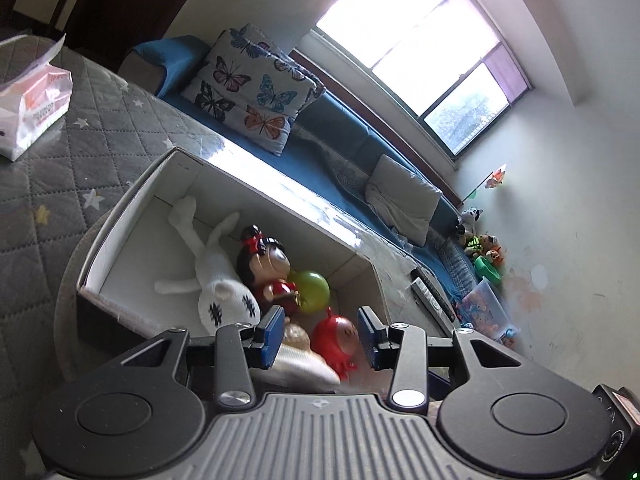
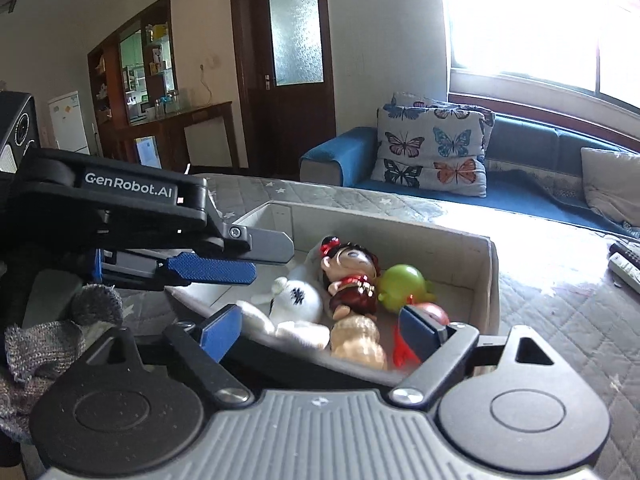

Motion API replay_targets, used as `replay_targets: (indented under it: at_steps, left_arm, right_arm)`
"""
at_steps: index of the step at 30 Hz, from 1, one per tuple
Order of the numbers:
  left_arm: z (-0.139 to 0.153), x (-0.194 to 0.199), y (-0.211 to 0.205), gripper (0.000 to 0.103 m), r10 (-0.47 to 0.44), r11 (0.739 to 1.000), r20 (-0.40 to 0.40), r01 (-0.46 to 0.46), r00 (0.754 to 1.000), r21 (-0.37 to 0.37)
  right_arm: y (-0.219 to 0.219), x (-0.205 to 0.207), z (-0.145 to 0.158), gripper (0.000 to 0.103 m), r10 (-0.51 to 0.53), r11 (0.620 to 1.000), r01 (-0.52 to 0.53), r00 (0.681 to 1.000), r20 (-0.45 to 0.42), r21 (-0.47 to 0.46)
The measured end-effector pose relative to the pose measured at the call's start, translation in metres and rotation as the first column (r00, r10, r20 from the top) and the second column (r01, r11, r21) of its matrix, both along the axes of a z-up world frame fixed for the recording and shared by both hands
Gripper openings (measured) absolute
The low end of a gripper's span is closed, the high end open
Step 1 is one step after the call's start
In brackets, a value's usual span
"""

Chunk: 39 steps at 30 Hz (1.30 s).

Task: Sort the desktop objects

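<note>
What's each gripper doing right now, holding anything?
Left gripper: open, holding nothing, above the white cardboard box of toys.
Right gripper: open, holding nothing, at the box's near edge.

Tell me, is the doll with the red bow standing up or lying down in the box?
Lying down. The doll rests on its back inside the white box, face up, between the white plush toy and the green ball.

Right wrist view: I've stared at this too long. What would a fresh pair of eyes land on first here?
Probably the white box on the quilted table, crowded with toys: a red-dressed doll in the middle, a white plush on its left, a green ball on its right. Next, both open grippers: the right gripper low at the near wall, the left gripper reaching in from the left.
</note>
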State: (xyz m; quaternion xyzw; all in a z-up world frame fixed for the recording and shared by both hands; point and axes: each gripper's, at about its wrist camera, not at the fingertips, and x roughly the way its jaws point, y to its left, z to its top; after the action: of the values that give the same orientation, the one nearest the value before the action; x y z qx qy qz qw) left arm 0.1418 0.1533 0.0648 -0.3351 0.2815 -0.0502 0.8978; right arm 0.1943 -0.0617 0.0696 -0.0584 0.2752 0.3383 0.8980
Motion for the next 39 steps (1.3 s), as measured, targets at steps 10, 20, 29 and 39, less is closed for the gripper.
replay_targets:
  at_steps: [10, 20, 29, 39]
  left_arm:
    - [-0.016, -0.044, -0.018, 0.043, 0.005, 0.997, -0.005, -0.004, 1.0, 0.071]
    - [-0.036, -0.06, -0.024, 0.043, 0.026, 0.992, -0.054, -0.019, 0.998, 0.123]
    - [-0.045, -0.069, -0.034, 0.043, 0.03, 0.979, -0.068, -0.015, 0.997, 0.202]
    - [-0.047, -0.077, -0.041, 0.043, 0.06, 0.948, -0.092, -0.028, 0.994, 0.316]
  right_arm:
    - [-0.024, -0.036, -0.018, 0.103, -0.032, 0.999, 0.033, 0.999, -0.024, 0.015]
    - [-0.033, -0.051, -0.035, 0.103, -0.077, 0.997, 0.076, 0.996, -0.049, -0.012]
    - [-0.035, -0.059, -0.047, 0.103, -0.089, 0.996, 0.088, 0.993, -0.071, -0.028]
    - [-0.044, -0.065, -0.059, 0.103, -0.123, 0.992, 0.122, 0.988, -0.094, -0.023]
